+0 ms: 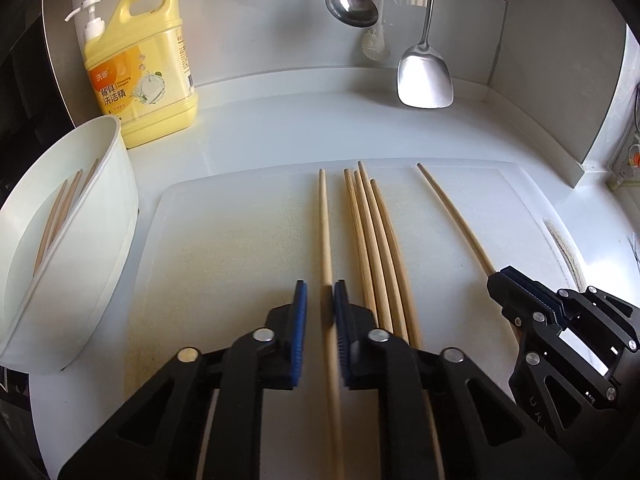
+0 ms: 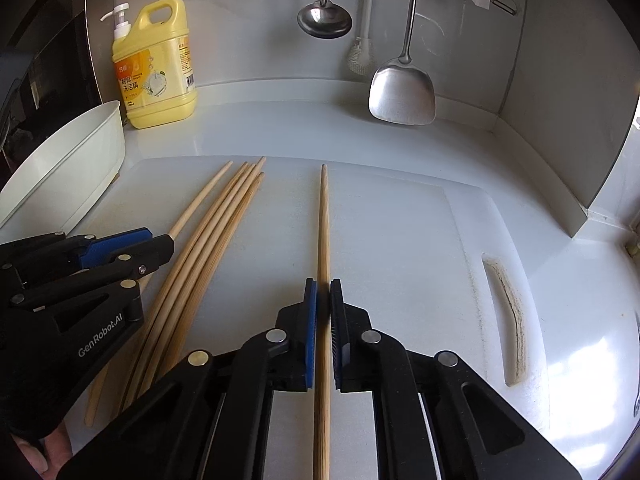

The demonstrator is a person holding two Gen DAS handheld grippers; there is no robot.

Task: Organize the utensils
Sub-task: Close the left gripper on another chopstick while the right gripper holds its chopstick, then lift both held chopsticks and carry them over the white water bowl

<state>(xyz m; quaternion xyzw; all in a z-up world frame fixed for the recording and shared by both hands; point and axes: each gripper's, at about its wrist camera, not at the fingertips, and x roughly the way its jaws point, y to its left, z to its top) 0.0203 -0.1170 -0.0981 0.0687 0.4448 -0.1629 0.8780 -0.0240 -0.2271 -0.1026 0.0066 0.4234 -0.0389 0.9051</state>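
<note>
Several wooden chopsticks lie lengthwise on a white cutting board (image 1: 240, 216). My left gripper (image 1: 320, 292) straddles the leftmost single chopstick (image 1: 324, 220) with a gap on the left pad side, so it is open around it. A bundle of several chopsticks (image 1: 376, 240) lies just right of it. My right gripper (image 2: 323, 288) is shut on the rightmost chopstick (image 2: 323, 216); it also shows in the left wrist view (image 1: 516, 288). A white holder (image 1: 68, 240) at the left has several chopsticks in it.
A yellow dish-soap jug (image 1: 148, 68) stands at the back left. A steel ladle (image 1: 352, 4), a spatula (image 1: 425, 76) and a brush hang on the back wall. The board's handle slot (image 2: 508, 312) is at the right. A wall corner rises at the right.
</note>
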